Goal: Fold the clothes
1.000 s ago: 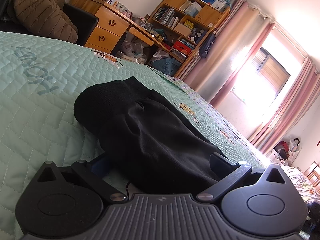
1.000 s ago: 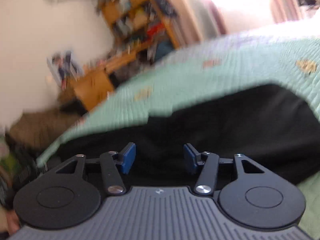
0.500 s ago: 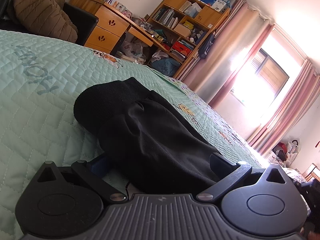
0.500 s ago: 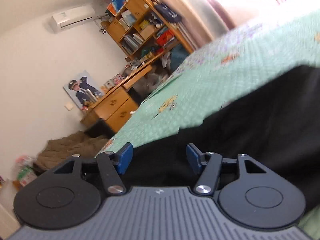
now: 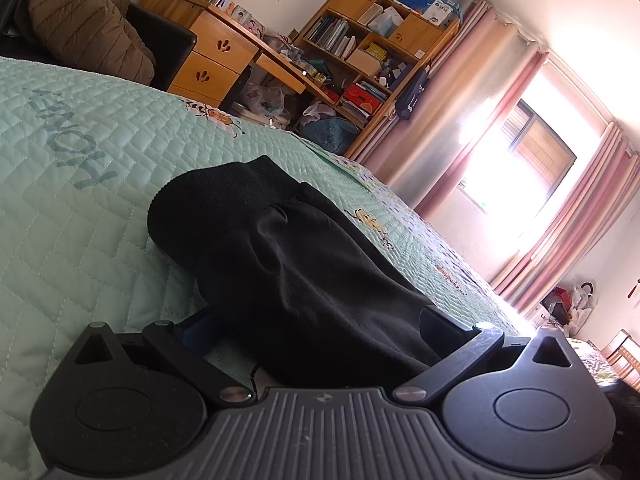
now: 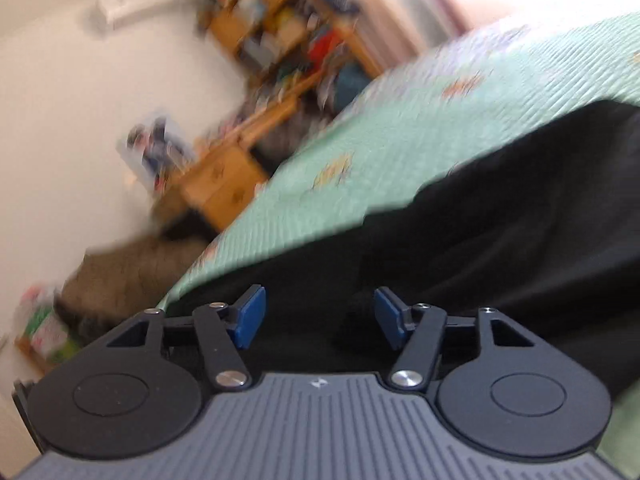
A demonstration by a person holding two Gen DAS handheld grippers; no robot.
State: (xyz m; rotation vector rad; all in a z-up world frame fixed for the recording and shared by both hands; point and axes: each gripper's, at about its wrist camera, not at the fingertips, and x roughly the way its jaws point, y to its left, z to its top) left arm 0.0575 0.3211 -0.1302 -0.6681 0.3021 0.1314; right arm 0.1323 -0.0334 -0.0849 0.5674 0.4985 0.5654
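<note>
A black garment (image 5: 288,264) lies on the mint-green quilted bed (image 5: 80,216), its ribbed cuff end pointing away. My left gripper (image 5: 316,326) sits low on the bed with its jaws wide open, and the near end of the garment lies between the fingers. In the blurred right wrist view the same black garment (image 6: 500,240) spreads across the bed (image 6: 400,148). My right gripper (image 6: 318,316) is open, its blue pads (image 6: 250,316) hovering just over the black cloth with nothing between them.
A wooden desk with drawers (image 5: 208,64) and a cluttered bookshelf (image 5: 372,40) stand beyond the bed's far edge. A brown padded jacket (image 5: 80,16) hangs over a dark chair at the left. Pink curtains (image 5: 560,240) frame a bright window to the right.
The left gripper and the garment in its view have stayed still. The right gripper's view has swung and blurred again, staying open over the black cloth.
</note>
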